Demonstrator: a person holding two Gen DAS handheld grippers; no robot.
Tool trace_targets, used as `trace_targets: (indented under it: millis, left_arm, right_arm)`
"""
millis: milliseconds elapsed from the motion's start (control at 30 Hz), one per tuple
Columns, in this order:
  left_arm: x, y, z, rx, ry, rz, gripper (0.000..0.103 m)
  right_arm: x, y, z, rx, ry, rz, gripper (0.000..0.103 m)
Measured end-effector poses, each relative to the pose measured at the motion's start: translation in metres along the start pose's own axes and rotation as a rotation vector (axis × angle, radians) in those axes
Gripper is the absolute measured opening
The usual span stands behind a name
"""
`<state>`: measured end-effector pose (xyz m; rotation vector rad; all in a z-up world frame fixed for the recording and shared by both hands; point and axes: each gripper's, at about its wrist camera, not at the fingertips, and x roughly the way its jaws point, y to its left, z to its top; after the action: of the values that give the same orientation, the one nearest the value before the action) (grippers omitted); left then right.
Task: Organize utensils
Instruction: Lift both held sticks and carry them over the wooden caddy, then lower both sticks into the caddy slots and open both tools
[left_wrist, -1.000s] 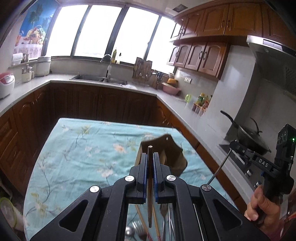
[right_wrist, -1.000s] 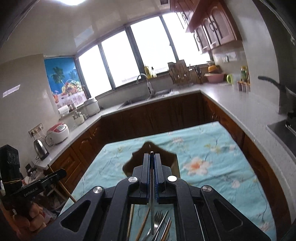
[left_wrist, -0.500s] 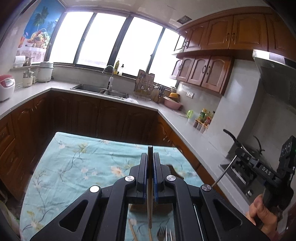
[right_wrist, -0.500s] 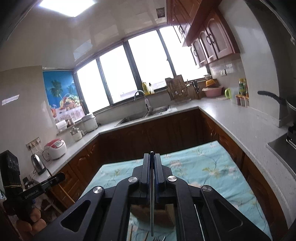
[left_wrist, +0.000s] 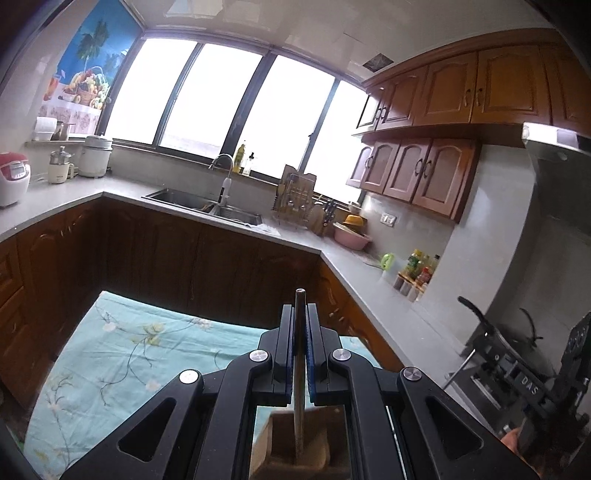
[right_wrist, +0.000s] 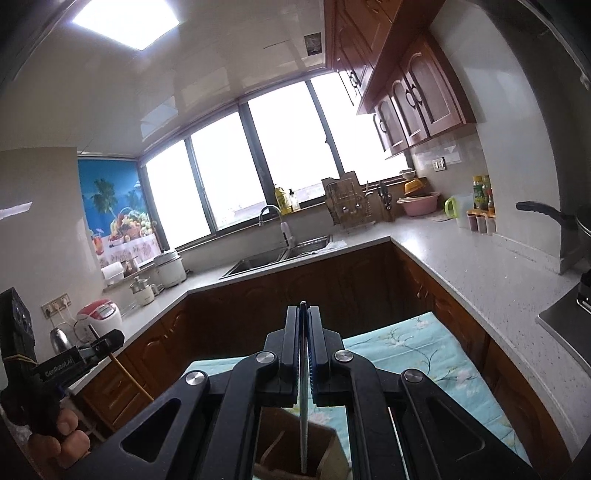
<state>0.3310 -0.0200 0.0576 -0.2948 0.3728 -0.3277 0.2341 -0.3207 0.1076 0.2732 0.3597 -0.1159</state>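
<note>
My left gripper (left_wrist: 299, 317) is shut on a wooden chopstick (left_wrist: 298, 387) that hangs down into a brown wooden utensil holder (left_wrist: 295, 446) below it. My right gripper (right_wrist: 303, 321) is shut on a thin metal utensil (right_wrist: 303, 406), held upright over the same brown holder (right_wrist: 295, 446). The right gripper also shows at the right edge of the left wrist view (left_wrist: 476, 354), with the metal utensil slanting below it. The left gripper shows at the left edge of the right wrist view (right_wrist: 110, 338), with the chopstick slanting down. The utensils' lower ends are hidden.
The holder stands on a table with a teal floral cloth (left_wrist: 122, 354). Dark wooden cabinets and a grey counter (left_wrist: 332, 251) with a sink (left_wrist: 207, 203) wrap around the table. A pan (right_wrist: 546, 214) sits on the stove at the right.
Both grippers have tilted and lifted upward, so the table and holder have slid down in view. The loose utensils seen below the fingers earlier are out of view. Both stay shut on their utensils.
</note>
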Motion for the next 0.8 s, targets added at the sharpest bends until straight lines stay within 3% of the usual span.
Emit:
trace_targets:
  millis: [333,533,800]
  left_arm:
    - [0.085,0.005,-0.053,-0.016,0.069,0.043,0.004]
    - [0.11,0.011,-0.057,-0.029,0.107,0.049,0.004]
    - [0.11,0.017,-0.056,-0.016,0.167,0.047,0.005]
  right_arm:
    - [0.048,-0.025,-0.043,0.065,0.058,0.009,0.004]
    - [0.062,-0.03,-0.068,0.072,0.096,0.008,0.004]
    - [0.067,-0.045,-0.078,0.097,0.13,-0.007,0.004]
